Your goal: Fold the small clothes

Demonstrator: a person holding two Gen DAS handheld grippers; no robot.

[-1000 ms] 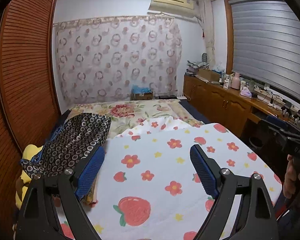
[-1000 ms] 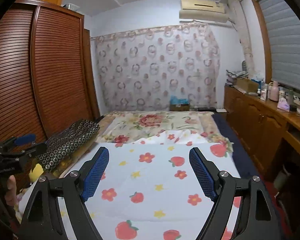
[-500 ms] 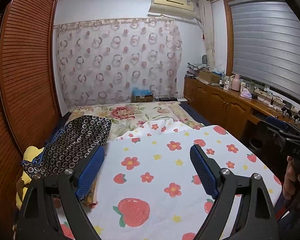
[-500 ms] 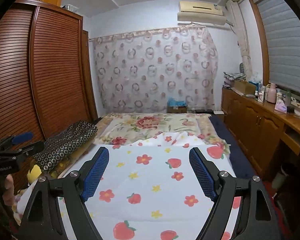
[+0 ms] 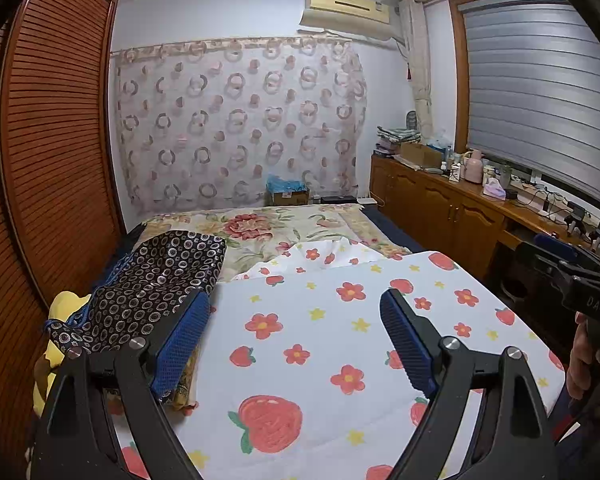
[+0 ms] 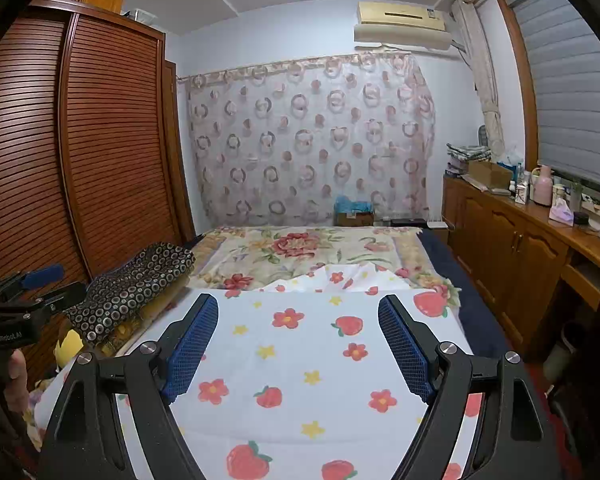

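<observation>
Open right gripper (image 6: 298, 336) above strawberry sheet (image 6: 300, 364)

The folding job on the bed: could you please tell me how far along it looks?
Done: nothing visibly folded yet. The dark ring-patterned garment lies rumpled at the bed's left edge. In hand: nothing; the left tongs and right tongs are open and empty above the strawberry sheet. Left: picking up and folding the garment.
</observation>
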